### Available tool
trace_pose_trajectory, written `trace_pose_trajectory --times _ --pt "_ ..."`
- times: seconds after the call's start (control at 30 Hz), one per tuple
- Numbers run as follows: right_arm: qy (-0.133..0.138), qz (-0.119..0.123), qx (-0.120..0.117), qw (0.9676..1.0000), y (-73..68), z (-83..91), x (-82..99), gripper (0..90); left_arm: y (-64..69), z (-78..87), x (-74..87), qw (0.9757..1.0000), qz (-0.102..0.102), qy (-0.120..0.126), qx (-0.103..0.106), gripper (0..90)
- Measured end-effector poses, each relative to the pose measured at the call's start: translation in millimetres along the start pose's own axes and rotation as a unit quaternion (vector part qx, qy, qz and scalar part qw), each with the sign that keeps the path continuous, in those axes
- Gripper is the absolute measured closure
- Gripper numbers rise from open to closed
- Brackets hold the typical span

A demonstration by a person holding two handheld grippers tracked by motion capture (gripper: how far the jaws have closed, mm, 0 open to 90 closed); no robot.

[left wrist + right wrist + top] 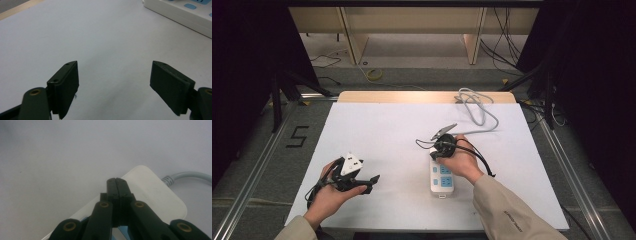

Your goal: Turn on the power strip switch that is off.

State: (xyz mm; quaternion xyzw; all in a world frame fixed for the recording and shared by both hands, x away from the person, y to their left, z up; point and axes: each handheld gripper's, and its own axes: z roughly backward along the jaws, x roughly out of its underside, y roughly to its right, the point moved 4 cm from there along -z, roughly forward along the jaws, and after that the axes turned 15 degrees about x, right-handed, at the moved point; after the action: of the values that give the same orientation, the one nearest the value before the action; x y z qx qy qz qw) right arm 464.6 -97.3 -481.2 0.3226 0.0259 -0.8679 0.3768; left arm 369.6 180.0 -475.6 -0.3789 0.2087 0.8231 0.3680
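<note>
High view has me at a white table (377,125); my left gripper (371,182) sits low at the near left, held in my left hand (329,195), well apart from the white power strip (442,177); my right gripper (436,155) is over the strip's far end, my right hand (464,160) around it. Left gripper view shows my left gripper (113,85) with its jaws spread wide over bare table, nothing between them, and the power strip (185,15) off at the upper right; right gripper view shows my right gripper (117,182) with jaws pressed together, nothing held, above the strip's (155,195) plain end; its grey cord (187,177) leaves at the right, and coils at the table's far edge (477,107).
</note>
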Motion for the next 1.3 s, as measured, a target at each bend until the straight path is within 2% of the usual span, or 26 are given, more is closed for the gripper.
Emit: trace_pose_trajectory --times 0.43,0.67,0.87,1.3 --pt "0.001 -0.003 -0.001 1.0000 0.0 -0.5 1.0 90.0 -0.3 -0.5 0.1 1.0000 0.001 0.001 0.000 23.2" --pt "0.009 0.006 0.010 0.9999 2.9 0.3 1.1 90.0 -0.4 -0.6 0.2 1.0000 0.001 0.002 0.001 23.2" --pt "0.031 -0.011 0.011 0.9994 6.2 10.1 -2.1 90.0 0.2 -1.0 -0.1 1.0000 0.000 0.001 0.000 23.2" --pt "0.045 -0.032 0.020 0.9983 21.4 23.6 5.8 86.4 -0.6 -2.4 -0.2 1.0000 0.003 -0.001 0.002 23.2"
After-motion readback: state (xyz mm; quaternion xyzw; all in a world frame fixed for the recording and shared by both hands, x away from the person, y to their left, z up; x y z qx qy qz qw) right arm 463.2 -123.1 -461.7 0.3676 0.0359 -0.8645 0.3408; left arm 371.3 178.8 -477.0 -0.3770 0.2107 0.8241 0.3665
